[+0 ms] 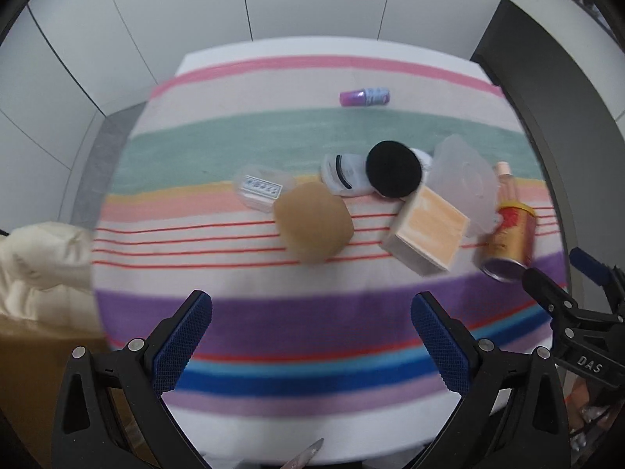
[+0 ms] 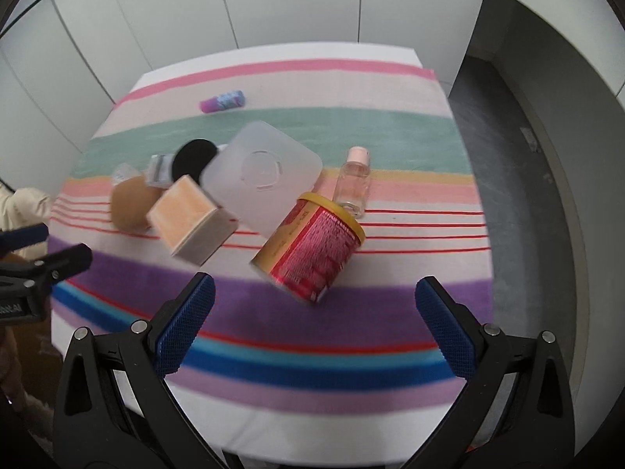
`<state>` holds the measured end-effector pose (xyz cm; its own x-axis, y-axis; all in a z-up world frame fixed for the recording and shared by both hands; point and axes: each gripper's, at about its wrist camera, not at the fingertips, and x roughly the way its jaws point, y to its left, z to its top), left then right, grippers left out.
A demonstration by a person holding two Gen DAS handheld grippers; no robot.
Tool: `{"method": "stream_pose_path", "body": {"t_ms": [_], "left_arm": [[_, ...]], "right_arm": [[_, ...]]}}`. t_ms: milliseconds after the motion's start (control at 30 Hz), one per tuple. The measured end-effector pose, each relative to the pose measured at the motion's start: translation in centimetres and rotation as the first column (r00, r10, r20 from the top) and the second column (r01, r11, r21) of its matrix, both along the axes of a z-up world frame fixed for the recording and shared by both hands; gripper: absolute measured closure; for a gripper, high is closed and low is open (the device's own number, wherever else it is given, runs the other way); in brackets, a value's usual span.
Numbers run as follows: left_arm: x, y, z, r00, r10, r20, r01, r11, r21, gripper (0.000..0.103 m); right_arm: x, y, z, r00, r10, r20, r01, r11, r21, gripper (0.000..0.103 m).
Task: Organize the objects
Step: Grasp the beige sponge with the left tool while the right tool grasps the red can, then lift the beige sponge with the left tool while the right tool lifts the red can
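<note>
Striped cloth [image 2: 273, 312] covers the table, and everything to be sorted sits heaped at its middle, nothing grouped yet. Largest, the frosted plastic lid [image 2: 265, 176] leans across the pile at twelve o'clock from the right gripper [image 2: 312, 324]. The red tin [image 2: 312, 250] lies tipped on its side just ahead, likely the easiest first pick. The peach box [image 1: 427, 230] sits at one o'clock from the left gripper [image 1: 312, 336], the tan puff [image 1: 312, 226] dead ahead. Both grippers hover wide open, holding nothing. A small purple tube [image 1: 365, 97] lies apart, far back.
</note>
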<state>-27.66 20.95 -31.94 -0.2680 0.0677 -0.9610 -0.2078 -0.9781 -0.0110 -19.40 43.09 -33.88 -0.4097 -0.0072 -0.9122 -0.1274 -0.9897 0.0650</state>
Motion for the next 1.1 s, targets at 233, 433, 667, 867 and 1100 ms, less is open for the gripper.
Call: {"method": "stream_pose_path", "body": {"t_ms": [233,433,667,867,1100], "left_arm": [[-3.5,0.7,-4.4,0.999,0.033,-0.037,-0.033,0.999,-0.010,0.006],[-4.4,0.6,-5.9,0.998,0.061,-0.035,-0.060,0.998,0.020,0.045],[-3.5,0.7,-4.6,0.994,0.073,-0.078,-0.071,0.997,0.035,0.063],[-2.7,1.1,-4.1,0.995,0.067,-0.078,-0.064,0.997,0.032,0.071],[-2.7,0.7,-3.5,0.994,0.066,-0.088,-0.064,0.998,0.024,0.074]], "right_arm": [[-2.8,0.3,-3.9,0.999,-0.038,0.026,0.037,0.999,0.003,0.000],[-3.6,-0.5,-5.8,0.997,-0.016,0.076,0.014,0.999,0.035,0.040],[-3.0,-0.2,-5.5,0.997,-0.025,0.070,0.022,0.999,0.048,0.041],[-2.7,0.3,-4.6,0.997,-0.037,0.061,0.034,0.998,0.052,0.042],[-2.5,0.2,-3.0,0.998,-0.035,0.048,0.032,0.997,0.067,0.045]]}}
